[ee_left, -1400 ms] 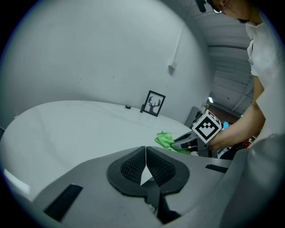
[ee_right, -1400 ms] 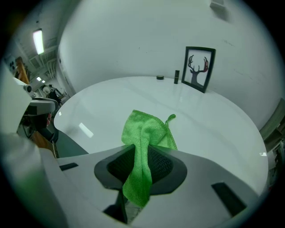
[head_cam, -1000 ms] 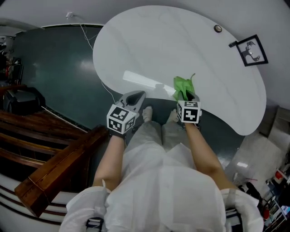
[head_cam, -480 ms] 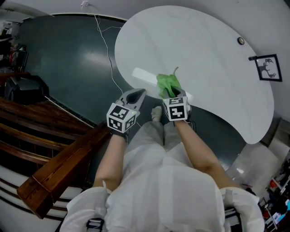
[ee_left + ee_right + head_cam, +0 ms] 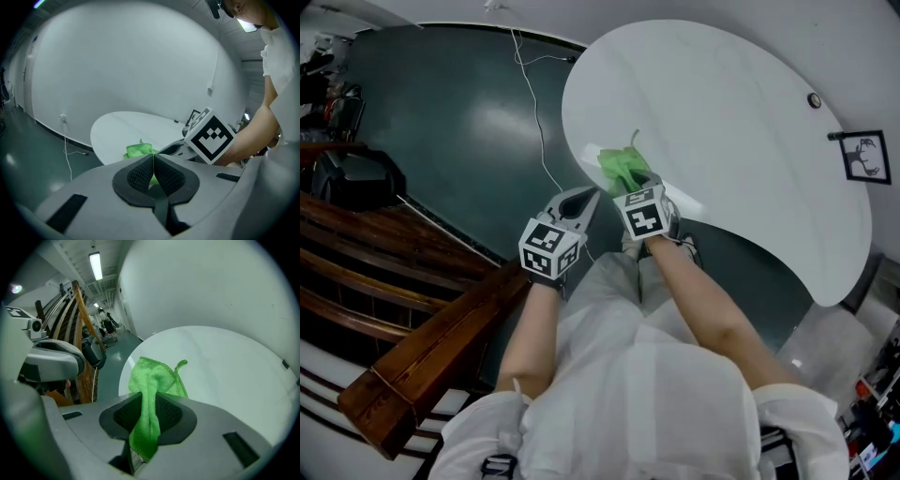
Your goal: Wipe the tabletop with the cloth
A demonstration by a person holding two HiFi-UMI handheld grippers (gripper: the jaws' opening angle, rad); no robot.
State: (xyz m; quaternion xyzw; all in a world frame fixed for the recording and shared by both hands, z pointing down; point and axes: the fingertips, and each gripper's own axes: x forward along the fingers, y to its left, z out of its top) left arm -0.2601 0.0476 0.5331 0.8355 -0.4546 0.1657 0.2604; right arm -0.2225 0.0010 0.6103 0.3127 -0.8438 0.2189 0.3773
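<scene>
A green cloth (image 5: 621,167) lies spread on the near left part of the white curved tabletop (image 5: 731,122), pinched at its near end by my right gripper (image 5: 636,186), which is shut on it. In the right gripper view the cloth (image 5: 152,390) runs between the jaws and fans out onto the tabletop (image 5: 225,376). My left gripper (image 5: 581,201) is shut with nothing in it and hangs off the table's near edge, over the dark floor. In the left gripper view its jaws meet, with the cloth (image 5: 139,150) and the right gripper's marker cube (image 5: 210,136) beyond.
A dark green floor (image 5: 450,122) surrounds the table, with a white cable (image 5: 532,112) trailing across it. Wooden benches (image 5: 403,319) stand at the left. A small round fitting (image 5: 814,99) sits at the table's far right, and a framed picture (image 5: 865,156) stands against the wall.
My right gripper has dragged the cloth leftward along the table's near edge. The left gripper has stayed in much the same place.
</scene>
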